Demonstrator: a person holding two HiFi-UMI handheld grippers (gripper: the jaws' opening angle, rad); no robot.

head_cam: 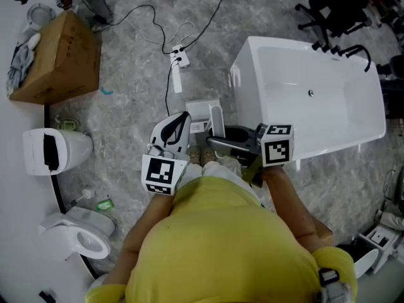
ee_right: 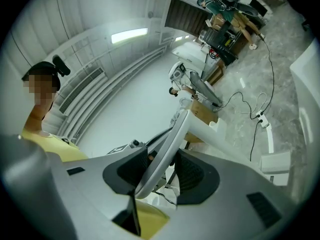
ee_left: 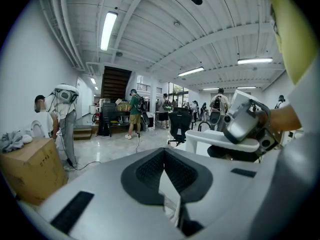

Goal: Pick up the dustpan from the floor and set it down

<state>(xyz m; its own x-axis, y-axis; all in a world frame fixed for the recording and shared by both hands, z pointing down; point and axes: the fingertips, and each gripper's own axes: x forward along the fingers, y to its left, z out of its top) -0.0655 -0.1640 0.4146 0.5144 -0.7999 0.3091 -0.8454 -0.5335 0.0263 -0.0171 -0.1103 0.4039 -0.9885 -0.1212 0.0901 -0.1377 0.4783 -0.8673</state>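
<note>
Between right gripper (ee_right: 162,171) jaws, clamped: dustpan (ee_right: 169,146) handle, plain only in that gripper's view; head view adds bathtub (head_cam: 328,142) rim just beside. Left gripper (ee_left: 164,156) jaws together, empty; open floor (ee_left: 110,146) ahead

Bright, even light over the bathtub (head_cam: 315,100) from above. Its white rim is close to washing out, and the shadows on the floor (head_cam: 139,81) beside it are soft and faint. In the left gripper view, long ceiling lights (ee_left: 108,30) glare in strips above the bathtub. The room beyond it stays sharp, while the near foreground goes soft. Both gripper views bow hard at the edges, with black corners. The dustpan (ee_right: 167,149) handle, right up against the lens, is blurred.
</note>
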